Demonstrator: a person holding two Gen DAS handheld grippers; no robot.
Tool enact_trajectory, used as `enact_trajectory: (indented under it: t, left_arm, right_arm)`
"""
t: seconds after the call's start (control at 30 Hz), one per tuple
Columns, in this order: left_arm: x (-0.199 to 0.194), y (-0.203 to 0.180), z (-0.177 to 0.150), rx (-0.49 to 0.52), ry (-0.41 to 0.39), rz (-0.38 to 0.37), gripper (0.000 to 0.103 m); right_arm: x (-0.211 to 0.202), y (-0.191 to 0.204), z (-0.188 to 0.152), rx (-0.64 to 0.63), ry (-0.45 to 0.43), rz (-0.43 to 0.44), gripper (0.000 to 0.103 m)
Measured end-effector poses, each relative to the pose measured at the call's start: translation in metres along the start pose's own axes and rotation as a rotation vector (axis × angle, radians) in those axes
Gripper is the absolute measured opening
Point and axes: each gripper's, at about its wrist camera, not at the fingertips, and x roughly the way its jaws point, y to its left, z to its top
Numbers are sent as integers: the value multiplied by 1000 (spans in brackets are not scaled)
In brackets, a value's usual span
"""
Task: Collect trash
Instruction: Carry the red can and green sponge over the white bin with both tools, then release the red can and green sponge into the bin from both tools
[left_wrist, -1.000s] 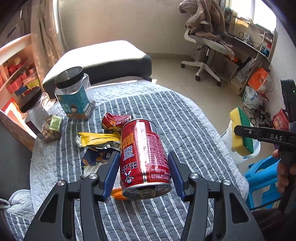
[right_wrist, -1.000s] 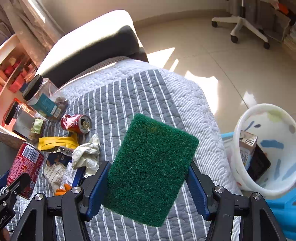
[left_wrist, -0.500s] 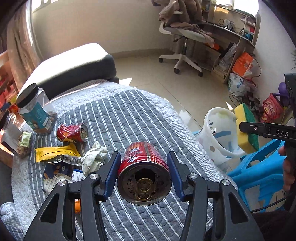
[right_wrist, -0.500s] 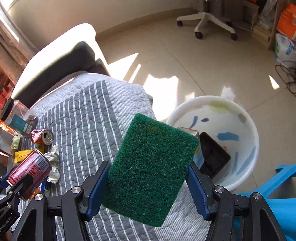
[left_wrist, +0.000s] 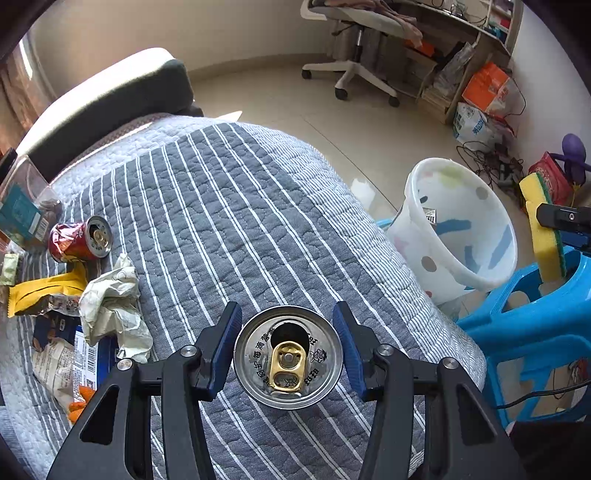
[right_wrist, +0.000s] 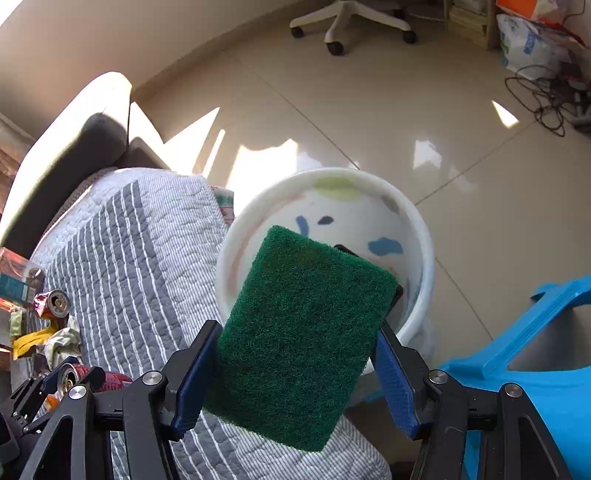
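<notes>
My left gripper (left_wrist: 288, 354) is shut on a red drink can (left_wrist: 288, 356), its opened top facing the camera, held above the striped quilt (left_wrist: 229, 206). My right gripper (right_wrist: 295, 373) is shut on a green and yellow sponge (right_wrist: 303, 332), held just over the near rim of the white trash bin (right_wrist: 421, 236). The bin also shows in the left wrist view (left_wrist: 461, 229), with the sponge (left_wrist: 543, 236) at its right. A crushed red can (left_wrist: 79, 240), a yellow wrapper (left_wrist: 40, 291), crumpled paper (left_wrist: 110, 306) and other wrappers lie at the quilt's left.
A blue plastic stool (left_wrist: 535, 332) stands beside the bin. A grey cushioned seat (left_wrist: 110, 96) is behind the quilt. A jar (left_wrist: 22, 210) stands at the far left. An office chair (left_wrist: 354, 55), shelves and cables are across the floor.
Both grippers have swung right toward the bin. The can now points top-on at the camera. The sponge has moved from over the quilt to over the bin's rim.
</notes>
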Motion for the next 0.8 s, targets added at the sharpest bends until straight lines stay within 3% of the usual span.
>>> enact_trajectory:
  t: [0.27,0.43,0.8]
  left_arm:
    - [15,9,-13,-31,92,14,55]
    - [9,6,-15,0,87,20,55]
    - [-26,-22,15,-29,-86,-70,55]
  right_arm:
    - [2,-10,1,2,14,10,69]
    - [2,-10,1,4,12,13,69]
    - [13,-23,14,43,-20,13,71]
